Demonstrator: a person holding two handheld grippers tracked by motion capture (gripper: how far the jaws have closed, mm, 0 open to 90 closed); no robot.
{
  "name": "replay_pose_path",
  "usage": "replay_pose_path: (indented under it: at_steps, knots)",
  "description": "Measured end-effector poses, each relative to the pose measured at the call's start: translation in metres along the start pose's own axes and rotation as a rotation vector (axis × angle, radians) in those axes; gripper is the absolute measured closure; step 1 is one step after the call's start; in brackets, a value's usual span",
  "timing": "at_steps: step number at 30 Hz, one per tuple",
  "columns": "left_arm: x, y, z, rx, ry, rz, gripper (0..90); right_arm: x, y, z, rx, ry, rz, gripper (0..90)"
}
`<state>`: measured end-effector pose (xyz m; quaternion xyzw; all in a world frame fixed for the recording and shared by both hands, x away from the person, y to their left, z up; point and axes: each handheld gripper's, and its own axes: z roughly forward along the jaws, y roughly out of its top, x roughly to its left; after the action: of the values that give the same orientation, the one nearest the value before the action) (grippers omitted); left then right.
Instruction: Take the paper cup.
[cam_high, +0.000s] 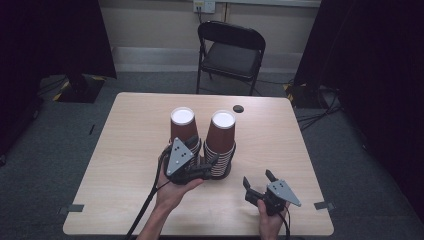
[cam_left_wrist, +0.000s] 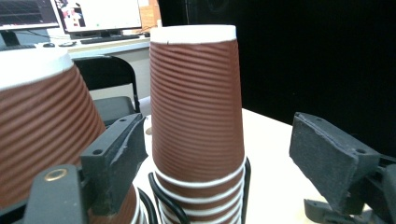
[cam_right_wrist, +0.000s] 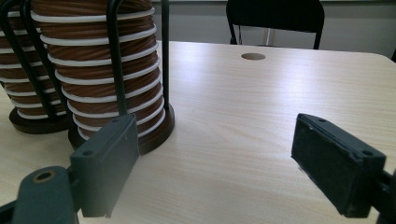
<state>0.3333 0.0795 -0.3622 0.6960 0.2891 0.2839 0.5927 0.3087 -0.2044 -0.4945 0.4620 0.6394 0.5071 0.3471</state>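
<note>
two stacks of brown ribbed paper cups stand upside down in black wire holders near the middle of the table (cam_high: 125, 150); the left stack (cam_high: 183, 131) and the right stack (cam_high: 221, 142) sit just beside each other, white bases up; the left gripper (cam_high: 192, 145) is up against the stacks, and in the left gripper view its jaws are spread wide with the top cup of the right stack (cam_left_wrist: 196, 107) standing between them, neither pad touching it yet; one jaw sits in the narrow gap beside the left stack (cam_left_wrist: 42, 135); the right gripper (cam_high: 258, 179) rests low near the table's front edge, well apart from the cups, jaws spread on nothing; its own view looks along the tabletop at the holder base (cam_right_wrist: 154, 135) of the right stack; the step in hand looks like taking the top cup off that stack; to do it well, i'd centre the cup between the pads, close on the ribbed wall above the white rims of the cups below so only one comes away, squeeze gently since thin paper will buckle, then lift straight up clear of the wires; the free gripper could steady the holder base if the stack clings; watch the inner jaw doesn't nudge the neighbouring stack.
</note>
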Motion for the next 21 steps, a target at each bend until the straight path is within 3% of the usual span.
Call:
replay_pose_path:
  at_steps: [21]
  knots:
    - [0.005,0.031,0.028,0.017,0.019,-0.008,16.1,0.000,0.000,0.001,0.008,0.008,-0.003,15.2]
